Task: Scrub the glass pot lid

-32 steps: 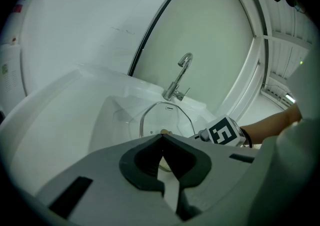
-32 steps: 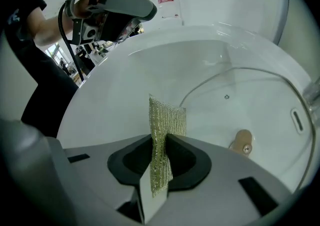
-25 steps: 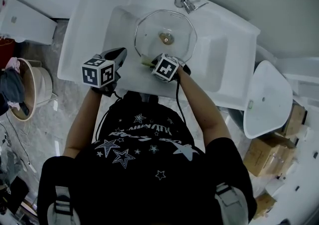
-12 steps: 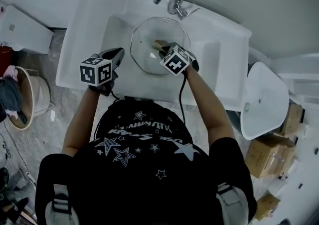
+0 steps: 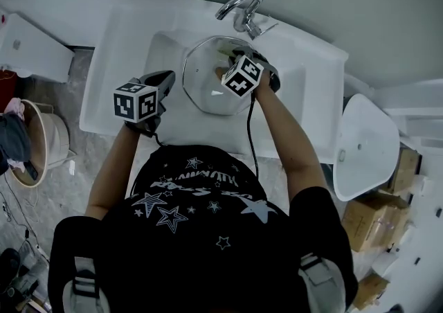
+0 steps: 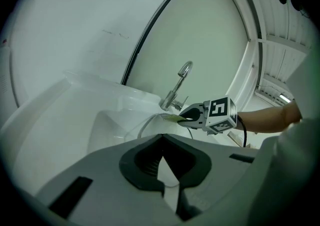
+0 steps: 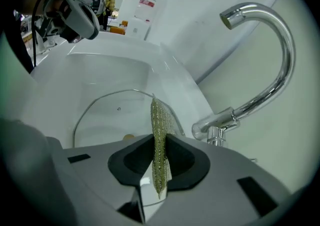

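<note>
The glass pot lid (image 5: 208, 79) lies in the basin of the white sink (image 5: 118, 48); its metal rim and small knob (image 7: 129, 137) show in the right gripper view. My right gripper (image 5: 232, 57) is over the lid's far side, near the faucet (image 5: 242, 7), shut on a yellow-green scrub pad (image 7: 159, 140) that stands on edge between the jaws. My left gripper (image 5: 165, 84) hovers over the sink's front left rim, off the lid, its jaws shut with nothing in them (image 6: 162, 139). From the left gripper view the right gripper (image 6: 187, 116) holds the pad over the lid (image 6: 150, 122).
The chrome faucet (image 7: 260, 60) arches close above the right gripper's right side. A white bottle (image 7: 145, 5) stands beyond the sink. On the floor are a loose white basin (image 5: 367, 138), cardboard boxes (image 5: 367, 221) and a round tub (image 5: 45, 131).
My right gripper has carried the scrub pad from the lid's near edge across it to the far side by the faucet. The left gripper has stayed where it was.
</note>
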Demonstrator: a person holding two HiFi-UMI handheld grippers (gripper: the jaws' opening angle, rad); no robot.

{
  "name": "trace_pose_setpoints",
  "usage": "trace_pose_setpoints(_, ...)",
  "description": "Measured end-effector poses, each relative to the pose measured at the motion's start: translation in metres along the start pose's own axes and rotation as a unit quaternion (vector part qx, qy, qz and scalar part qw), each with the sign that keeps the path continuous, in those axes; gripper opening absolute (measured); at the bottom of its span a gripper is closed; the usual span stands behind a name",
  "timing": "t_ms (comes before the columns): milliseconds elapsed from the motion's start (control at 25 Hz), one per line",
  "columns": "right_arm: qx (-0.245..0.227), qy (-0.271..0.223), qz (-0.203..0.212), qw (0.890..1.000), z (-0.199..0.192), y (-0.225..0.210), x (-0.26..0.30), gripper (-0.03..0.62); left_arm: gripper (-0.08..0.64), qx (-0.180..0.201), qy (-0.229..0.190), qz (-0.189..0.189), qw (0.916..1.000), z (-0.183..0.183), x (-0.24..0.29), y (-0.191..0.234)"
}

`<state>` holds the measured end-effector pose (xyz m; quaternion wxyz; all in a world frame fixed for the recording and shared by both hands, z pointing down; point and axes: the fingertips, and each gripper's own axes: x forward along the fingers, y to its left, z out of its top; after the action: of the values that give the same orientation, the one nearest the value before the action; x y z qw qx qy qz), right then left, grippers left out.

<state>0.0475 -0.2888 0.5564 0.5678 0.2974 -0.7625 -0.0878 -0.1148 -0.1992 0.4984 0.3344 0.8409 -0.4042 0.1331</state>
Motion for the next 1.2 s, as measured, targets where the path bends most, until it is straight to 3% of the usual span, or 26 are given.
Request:
trace_pose_setpoints(160,-0.034,0.019,-0.026,0.999,-0.002,-0.007,0.013,0.069,0.008,-0.006,0.0,0.004,1.0,0.002,0.0,0.008)
trace_pose_setpoints(360,-0.053,0.019,-0.004,0.998,-0.003,0.009,0.018,0.071,0.008,-0.015,0.004,0.004,0.9999,-0.001,0.001,0.014)
trace_pose_setpoints(800,-0.064,0.012,0.109,0.992,-0.017,0.084,0.022,0.075,0.008,-0.024,0.014,0.007,0.9996,-0.014,0.0,0.009)
trace_pose_setpoints(1200,-0.07,0.005,0.162,0.984,-0.025,0.132,0.014,0.077,0.008,-0.036,0.02,0.019,0.999,-0.035,-0.008,0.004)
